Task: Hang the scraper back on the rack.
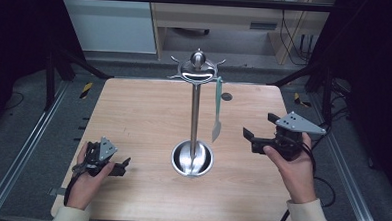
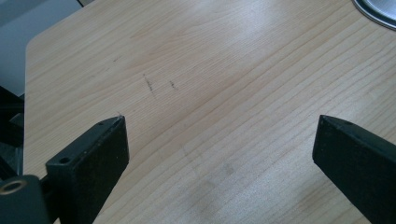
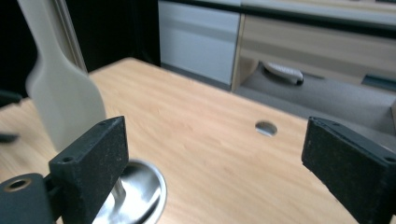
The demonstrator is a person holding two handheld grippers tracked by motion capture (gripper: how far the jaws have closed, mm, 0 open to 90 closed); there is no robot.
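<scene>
A metal utensil stand [image 1: 195, 110] rises from its round base [image 1: 192, 159] at the middle of the wooden table [image 1: 134, 108]. From a hook at its top hangs a spatula [image 1: 216, 126] with a teal handle and a pale blade. My right gripper [image 1: 260, 126] is held above the table to the right of the spatula, open with nothing between its jaws. In the right gripper view, the blade [image 3: 65, 102] hangs beyond the left jaw of that gripper [image 3: 215, 154], above the base [image 3: 140, 191]. My left gripper [image 1: 123, 167] rests open at the near left, over bare wood [image 2: 219, 140].
A small round hole [image 1: 226, 97] sits in the tabletop at the far right of the stand. The stand's top ring carries several curved hooks [image 1: 178, 64]. Dark frame posts and metal rails flank the table. Cabinets stand behind it.
</scene>
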